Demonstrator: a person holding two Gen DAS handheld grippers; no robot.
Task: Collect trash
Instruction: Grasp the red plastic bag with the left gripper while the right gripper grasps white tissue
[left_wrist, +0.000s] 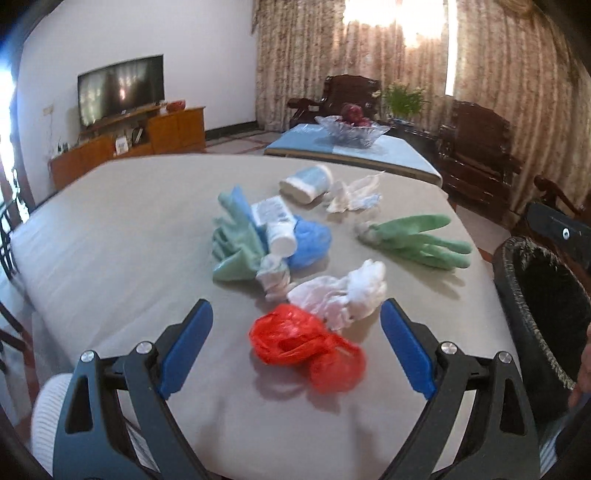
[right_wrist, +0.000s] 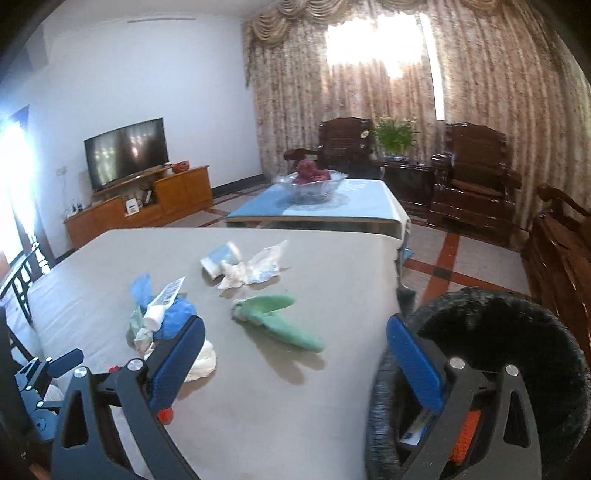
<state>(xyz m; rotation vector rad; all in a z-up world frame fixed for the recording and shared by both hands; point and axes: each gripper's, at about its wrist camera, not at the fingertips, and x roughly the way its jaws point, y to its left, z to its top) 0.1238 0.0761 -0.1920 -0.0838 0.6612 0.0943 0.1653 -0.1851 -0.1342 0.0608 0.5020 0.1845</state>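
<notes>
Trash lies on a grey table (left_wrist: 110, 229). A red plastic bag (left_wrist: 306, 347) sits nearest, between the blue pads of my open, empty left gripper (left_wrist: 295, 325). Behind it lie a white plastic bag (left_wrist: 343, 291), a green glove (left_wrist: 413, 236), a pile of blue and green gloves with a white tube (left_wrist: 258, 236), a tipped cup (left_wrist: 306, 182) and crumpled tissue (left_wrist: 351, 195). A black bin (left_wrist: 543, 306) stands at the table's right edge. My right gripper (right_wrist: 295, 343) is open and empty over the table's right side, next to the bin (right_wrist: 498, 332); the green glove (right_wrist: 277, 321) lies ahead.
Beyond the grey table stands a blue-covered coffee table (right_wrist: 369, 206) with a glass fruit bowl (right_wrist: 310, 184). Dark wooden armchairs (right_wrist: 472, 173) and a plant stand by the curtains. A TV (right_wrist: 125, 151) sits on a wooden cabinet at the left wall. The bin holds some items.
</notes>
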